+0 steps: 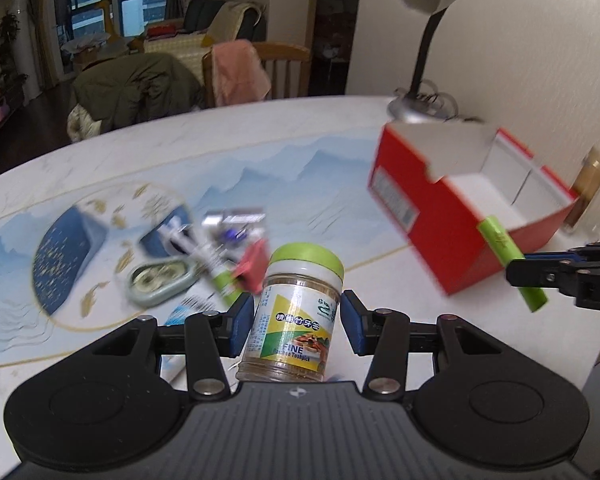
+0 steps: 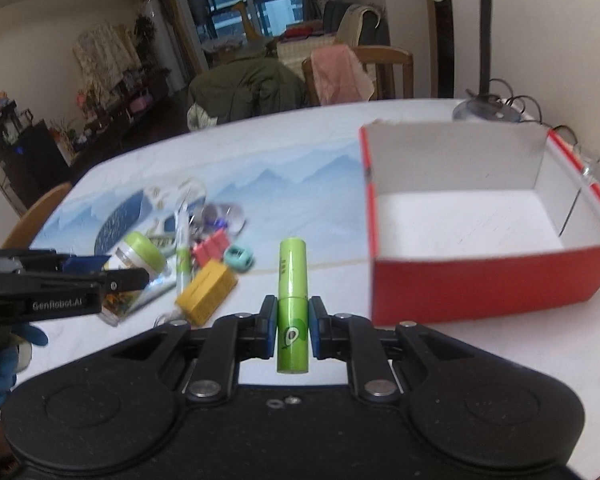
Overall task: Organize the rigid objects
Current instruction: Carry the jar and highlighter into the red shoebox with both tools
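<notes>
Carrying: both picked items lifted off the bench (image 2: 300,168).
Left tongs (image 1: 296,322): clamp toothpick jar (image 1: 296,316).
Right tongs (image 2: 293,328): clamp green tube (image 2: 293,304).
Next: release into red box (image 2: 480,284).

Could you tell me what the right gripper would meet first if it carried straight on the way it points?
Probably bare table: the right gripper, shut on the green tube, aims just left of the red box.
</notes>
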Demonstrator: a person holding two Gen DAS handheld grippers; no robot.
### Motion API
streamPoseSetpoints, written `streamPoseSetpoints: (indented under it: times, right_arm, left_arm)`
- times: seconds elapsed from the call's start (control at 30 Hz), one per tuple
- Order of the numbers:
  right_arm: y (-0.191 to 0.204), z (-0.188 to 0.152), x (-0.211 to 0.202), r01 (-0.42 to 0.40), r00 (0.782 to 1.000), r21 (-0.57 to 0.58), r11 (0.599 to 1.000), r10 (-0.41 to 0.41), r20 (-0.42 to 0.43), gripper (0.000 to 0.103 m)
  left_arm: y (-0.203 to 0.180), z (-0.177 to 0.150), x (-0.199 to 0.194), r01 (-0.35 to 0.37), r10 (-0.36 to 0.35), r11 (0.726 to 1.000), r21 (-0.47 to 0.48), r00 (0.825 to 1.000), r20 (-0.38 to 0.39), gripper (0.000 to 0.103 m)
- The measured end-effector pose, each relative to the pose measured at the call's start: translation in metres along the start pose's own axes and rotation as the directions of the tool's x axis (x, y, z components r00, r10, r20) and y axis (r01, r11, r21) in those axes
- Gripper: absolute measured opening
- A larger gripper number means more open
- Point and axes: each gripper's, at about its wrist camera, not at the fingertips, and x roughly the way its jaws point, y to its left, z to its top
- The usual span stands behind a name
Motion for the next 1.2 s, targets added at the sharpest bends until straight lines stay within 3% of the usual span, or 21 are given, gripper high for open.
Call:
streamPoseSetpoints:
  times: [0.33,0.63,0.9,1.2]
  right_arm:
    - [-0.061,0.048,-0.012,0.047,0.995,0.009,0.999,-0.048,0.085,0.015]
    - [-0.112,0.07,0.001,0.099,0.99,0.056,0.993,-0.104,0.094,0.015]
    - [-0.156,0.077,0.015,0.148,0.986,0.091,0.985,-0.154,0.062,0.015]
    - [-0.194,0.077,0.053,0.187,0.982,0.083,0.979,-0.184,-0.048,0.015]
  left_arm:
    - [-0.075,0.054,0.021,0.059,-0.06,0.998,0.022,0.998,0.026,0.046]
    - [-0.135,0.104,0.053,0.089,-0.092,0.993,0.083,0.995,0.028,0.046]
    - [-0.181,0.127,0.098,0.135,-0.133,0.982,0.128,0.991,-0.029,0.046]
    - [-0.203,0.135,0.157,0.146,-0.127,0.978,0.149,0.983,-0.132,0.046]
